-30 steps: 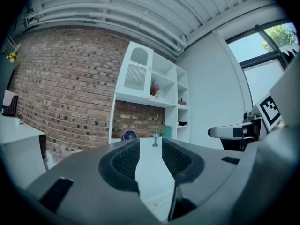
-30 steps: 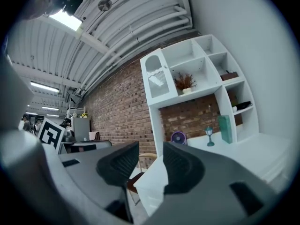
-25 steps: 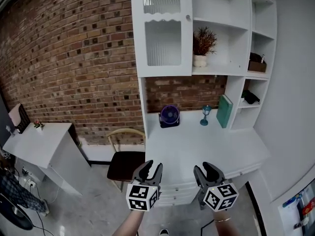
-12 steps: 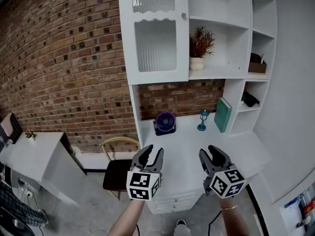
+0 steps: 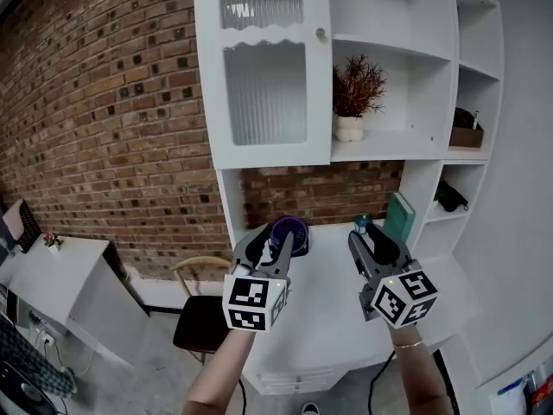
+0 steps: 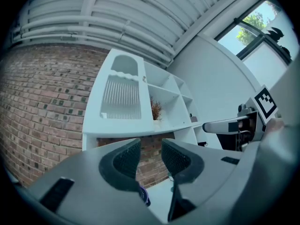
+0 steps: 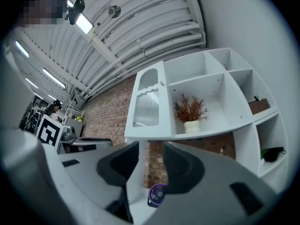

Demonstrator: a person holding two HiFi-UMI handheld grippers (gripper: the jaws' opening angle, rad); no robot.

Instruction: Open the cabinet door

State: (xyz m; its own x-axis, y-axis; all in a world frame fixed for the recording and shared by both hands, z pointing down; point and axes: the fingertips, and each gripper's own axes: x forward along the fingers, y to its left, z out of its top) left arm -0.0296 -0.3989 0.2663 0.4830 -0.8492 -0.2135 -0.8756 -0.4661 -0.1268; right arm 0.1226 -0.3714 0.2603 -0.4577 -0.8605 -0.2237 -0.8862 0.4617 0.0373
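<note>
Up on the white shelf unit (image 5: 389, 145), at its upper left: cabinet door (image 5: 263, 67), shut flush, with ribbed glass panes and a small round knob (image 5: 321, 35) at the right edge. Well above both pairs of fingers, touched by neither.

Lower down, over the white desk (image 5: 328, 318): left gripper (image 5: 266, 242) and right gripper (image 5: 370, 236), side by side, pointed toward the unit, marker cubes nearest the head camera. Left gripper roughly under the door's middle, in front of the purple fan (image 5: 289, 232). Right gripper below and to the right of the knob, under the shelf with the potted plant (image 5: 356, 93), near the green book (image 5: 399, 219).

Along the left gripper (image 6: 150, 150) in its own view: jaws parted by a moderate gap, dark ribbed pads (image 6: 126, 159) facing each other, empty, only brick wall (image 6: 42, 102) and a sliver of the fan behind. Cabinet door (image 6: 121, 95) higher in that view, above the fingertips and a little to their left.

Along the right gripper (image 7: 151, 153) in its own view: likewise parted, gripping nothing, with the unit's white upright and the fan (image 7: 156, 194) seen through the gap. Door (image 7: 146, 104) directly above the fingertips there, knob (image 7: 162, 83) at its upper right, both far beyond the pads (image 7: 123, 165).

Off to the left in the head view: wooden chair (image 5: 199, 314) and a white side table (image 5: 60, 275) against the brick.
</note>
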